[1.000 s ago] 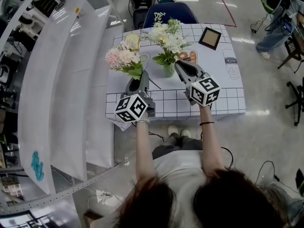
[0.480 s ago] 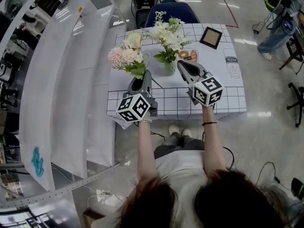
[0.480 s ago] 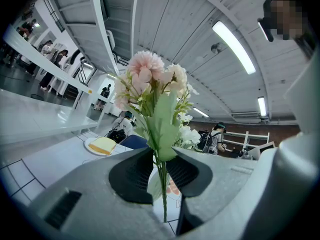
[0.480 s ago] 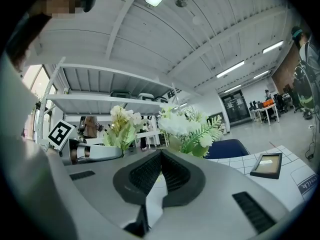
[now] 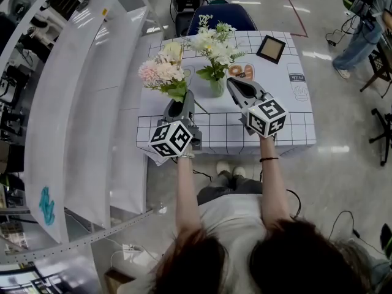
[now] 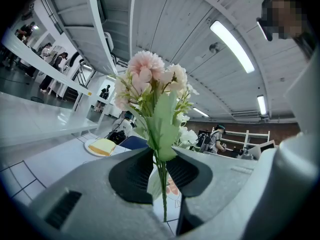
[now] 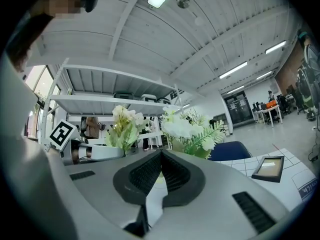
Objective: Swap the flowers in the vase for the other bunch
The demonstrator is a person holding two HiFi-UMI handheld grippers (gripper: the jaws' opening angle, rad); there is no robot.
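Hardly anything has shifted over the last second: both arms hang where they were. Only the right hand-held gripper (image 7: 161, 151) has changed; its jaws are now pressed together with nothing I can make out between them, and its tip sits just right of the vase (image 5: 217, 90). Left of the vase, the left hand-held gripper (image 6: 160, 156) is clamped partway closed on the thin green stem of the pink bunch (image 6: 150, 79), holding it upright and clear of the desk (image 5: 288, 124). The white bunch (image 5: 214, 45) stands in the vase, so the swap seems to be in its first half: new flowers in hand, old ones not yet out. Next, I judge, the right jaws must reopen, close on the white stems just above the vase's rim, and lift straight up so the vase does not tip. The desk wears a white grid-printed cloth. Behind the vase to its right lies a small picture frame (image 5: 271, 49), and further behind stands a blue chair (image 5: 220, 17). White shelves (image 5: 79, 103) run far to the vase's left, and a person (image 5: 361, 38) stands on the glossy floor far to its right.
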